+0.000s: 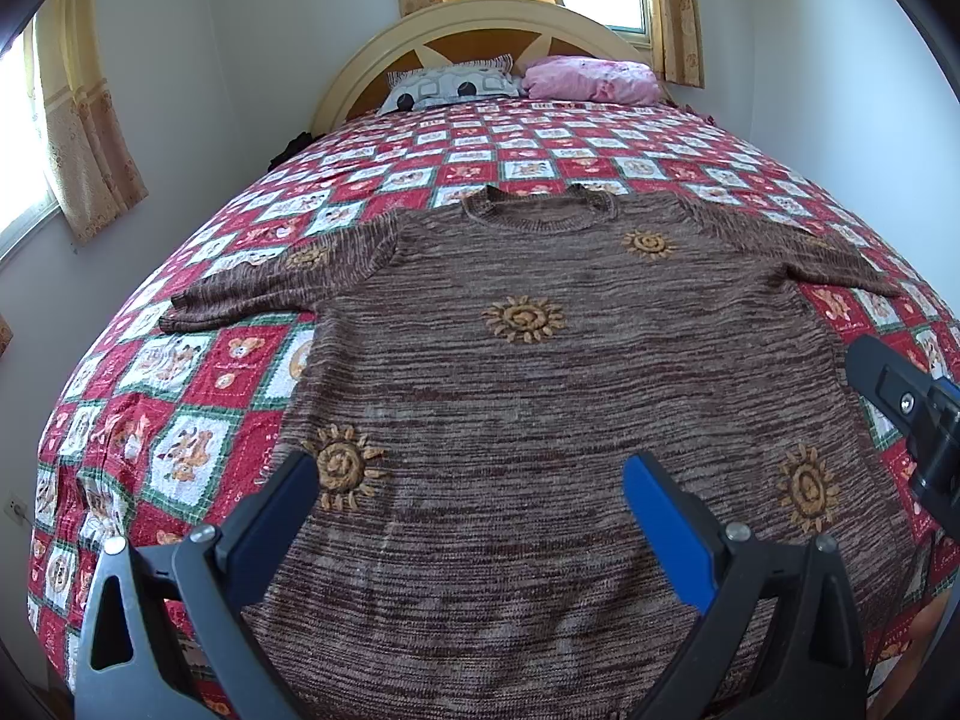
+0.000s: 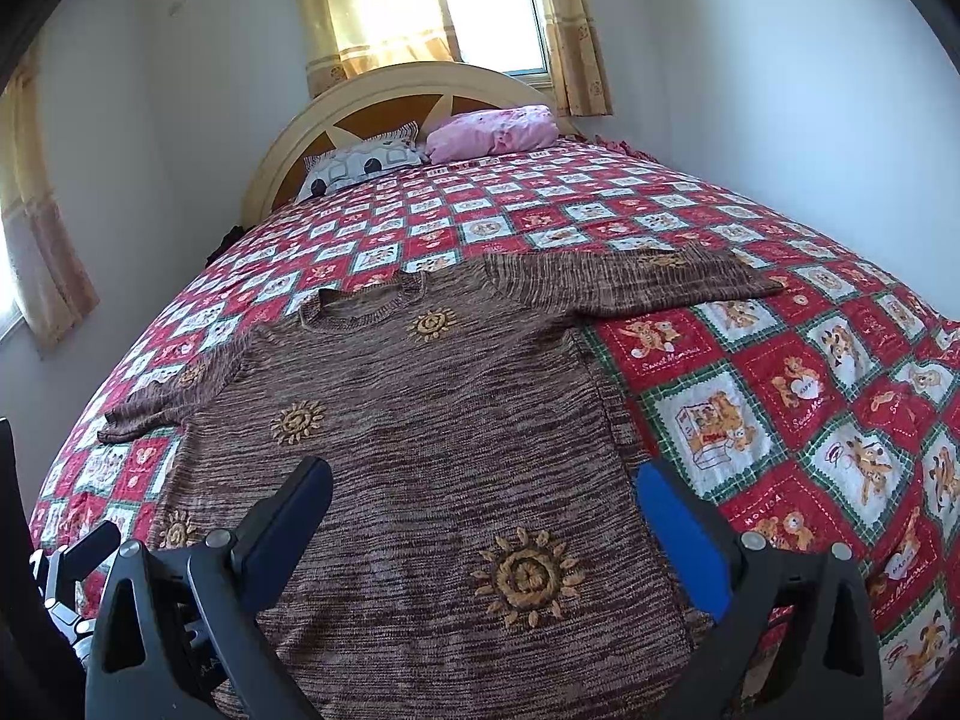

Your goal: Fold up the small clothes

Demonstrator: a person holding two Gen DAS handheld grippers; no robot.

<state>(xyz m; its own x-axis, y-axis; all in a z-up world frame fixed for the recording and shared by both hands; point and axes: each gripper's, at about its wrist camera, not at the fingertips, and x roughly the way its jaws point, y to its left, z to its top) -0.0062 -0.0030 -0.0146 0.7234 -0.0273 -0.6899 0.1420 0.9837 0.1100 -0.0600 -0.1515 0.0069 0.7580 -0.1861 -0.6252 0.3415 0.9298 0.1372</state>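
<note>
A brown knit short-sleeved sweater (image 1: 528, 396) with yellow sun motifs lies flat, front up, on the bed, collar toward the headboard and both sleeves spread out. It also shows in the right wrist view (image 2: 420, 420). My left gripper (image 1: 471, 480) is open and empty, hovering over the sweater's lower left part. My right gripper (image 2: 486, 492) is open and empty over the sweater's lower right part, near its right side seam. The right gripper's body shows at the right edge of the left wrist view (image 1: 912, 414).
The bed is covered by a red, white and green checked quilt (image 2: 780, 396) with bear pictures. A grey patterned pillow (image 1: 450, 84) and a pink pillow (image 1: 591, 79) lie by the cream headboard (image 1: 360, 66). White walls and curtained windows surround the bed.
</note>
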